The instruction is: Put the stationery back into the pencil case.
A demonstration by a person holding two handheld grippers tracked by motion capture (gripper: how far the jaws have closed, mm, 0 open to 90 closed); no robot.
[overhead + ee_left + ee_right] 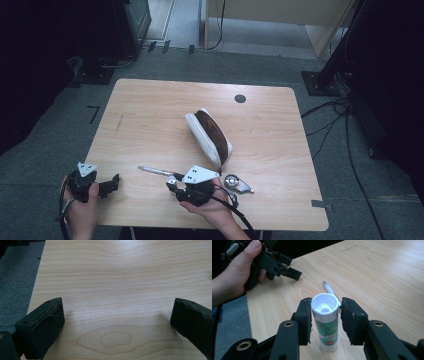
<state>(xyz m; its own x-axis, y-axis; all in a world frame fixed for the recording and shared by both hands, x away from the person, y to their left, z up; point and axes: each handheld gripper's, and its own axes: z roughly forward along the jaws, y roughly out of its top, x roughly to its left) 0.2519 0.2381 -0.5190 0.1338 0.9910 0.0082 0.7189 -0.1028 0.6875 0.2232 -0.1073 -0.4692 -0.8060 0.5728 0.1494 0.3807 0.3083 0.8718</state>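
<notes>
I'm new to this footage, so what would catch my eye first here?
The white glue stick stands upright between the right gripper's jaws, one pad touching it, the other a sliver off. Mid-table lies an open white pencil case with a brown lining. A pen lies near the front edge.

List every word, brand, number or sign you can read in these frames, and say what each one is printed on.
No text can be quoted with confidence.
Glue stick between the right gripper's jaws: green label with pale lettering and a small red mark low down, too blurred and foreshortened to read.
Pen behind it: no legible print.
Pouch, metal tape dispenser, table: no writing visible.
</notes>
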